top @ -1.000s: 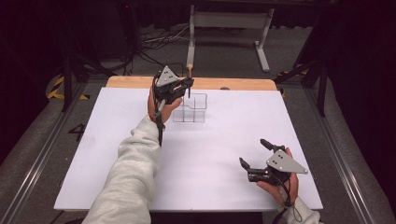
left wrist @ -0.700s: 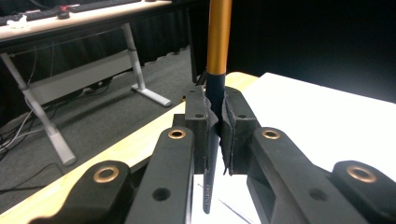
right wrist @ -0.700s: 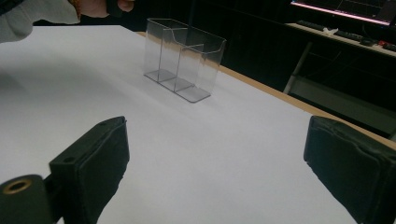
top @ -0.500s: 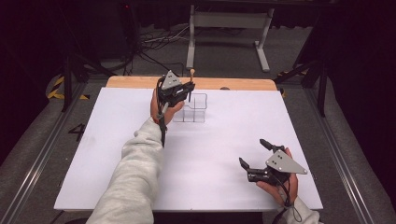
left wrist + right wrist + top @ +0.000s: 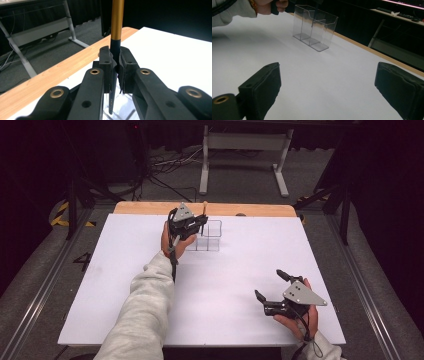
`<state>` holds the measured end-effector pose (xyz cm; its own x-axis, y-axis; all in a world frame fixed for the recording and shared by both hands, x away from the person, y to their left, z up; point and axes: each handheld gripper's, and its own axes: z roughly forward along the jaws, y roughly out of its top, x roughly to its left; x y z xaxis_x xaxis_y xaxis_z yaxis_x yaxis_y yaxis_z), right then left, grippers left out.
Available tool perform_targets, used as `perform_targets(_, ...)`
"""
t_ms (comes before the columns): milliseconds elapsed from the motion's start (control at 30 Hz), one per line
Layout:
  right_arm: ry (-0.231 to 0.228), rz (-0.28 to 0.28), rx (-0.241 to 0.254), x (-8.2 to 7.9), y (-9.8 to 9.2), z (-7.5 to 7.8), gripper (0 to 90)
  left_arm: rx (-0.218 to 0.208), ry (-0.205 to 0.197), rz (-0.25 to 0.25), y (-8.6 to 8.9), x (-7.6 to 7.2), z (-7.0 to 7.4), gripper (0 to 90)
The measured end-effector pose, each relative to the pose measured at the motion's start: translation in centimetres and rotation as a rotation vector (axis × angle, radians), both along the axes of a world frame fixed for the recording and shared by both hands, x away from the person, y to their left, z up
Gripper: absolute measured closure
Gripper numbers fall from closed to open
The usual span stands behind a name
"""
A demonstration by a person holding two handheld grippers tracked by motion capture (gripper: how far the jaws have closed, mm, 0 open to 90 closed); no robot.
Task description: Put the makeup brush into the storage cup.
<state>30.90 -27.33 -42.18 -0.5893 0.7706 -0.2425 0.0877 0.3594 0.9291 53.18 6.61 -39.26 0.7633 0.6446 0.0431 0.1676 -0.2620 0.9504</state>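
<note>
The white tabletop (image 5: 125, 285) takes up most of the high view, with a strip of bare wood (image 5: 145, 208) along its far edge and a dark floor beyond, where a pale metal stand (image 5: 245, 142) and loose cables (image 5: 170, 162) lie; nothing sits on the white sheet between the two hands, so the way across it is open.

Near the far edge stands a clear plastic organiser (image 5: 207, 236), an open-topped box split by thin walls into several compartments; in the right gripper view its compartments (image 5: 315, 27) look bare apart from a thin dark tip inside one of the far ones; which one I cannot tell.

The left claw (image 5: 198, 220) hovers just over that organiser, its pads clamped on a slim brush or pen (image 5: 115, 50), black at the lower part and golden above, held upright; its dark point reaches down into the clear box in the left gripper view.

The right claw (image 5: 270, 285) rests low near the front right corner of the tabletop, well apart from the organiser, its jaws spread wide with nothing between them.
</note>
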Motion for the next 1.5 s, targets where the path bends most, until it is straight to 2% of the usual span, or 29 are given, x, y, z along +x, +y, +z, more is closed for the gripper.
perform_targets(100, 0.002, 0.000, -0.002, 0.00, 0.09, -0.02, 7.2, -0.012, 0.014, 0.003, 0.30, -0.16, -0.42, 82.5)
perform_targets(267, 0.005, -0.002, -0.008, 0.04, 0.17, -0.07, 7.3, 0.008, 0.008, 0.004, 0.44, -0.14, -0.67, 82.4)
perform_targets(800, 0.012, 0.000, -0.021, 0.13, 0.23, -0.19, 7.3, 0.020, 0.023, 0.007, 0.41, -0.22, -0.93, 82.4)
perform_targets(1267, 0.015, 0.000, -0.029, 0.14, 0.22, -0.20, 7.3, 0.011, 0.020, 0.005, 0.53, -0.22, -0.87, 82.1)
perform_targets(1333, 0.020, 0.001, -0.034, 0.18, 0.26, -0.25, 7.3, 0.007, 0.005, 0.005, 0.68, -0.24, -0.72, 81.6)
perform_targets(1400, 0.022, 0.003, -0.037, 0.19, 0.28, -0.30, 7.3, 0.003, 0.005, 0.003, 0.78, -0.36, -0.58, 78.7)
perform_targets(1500, 0.020, 0.000, -0.039, 0.22, 0.28, -0.33, 7.3, -0.002, 0.000, 0.001, 0.98, -0.49, -0.53, 79.2)
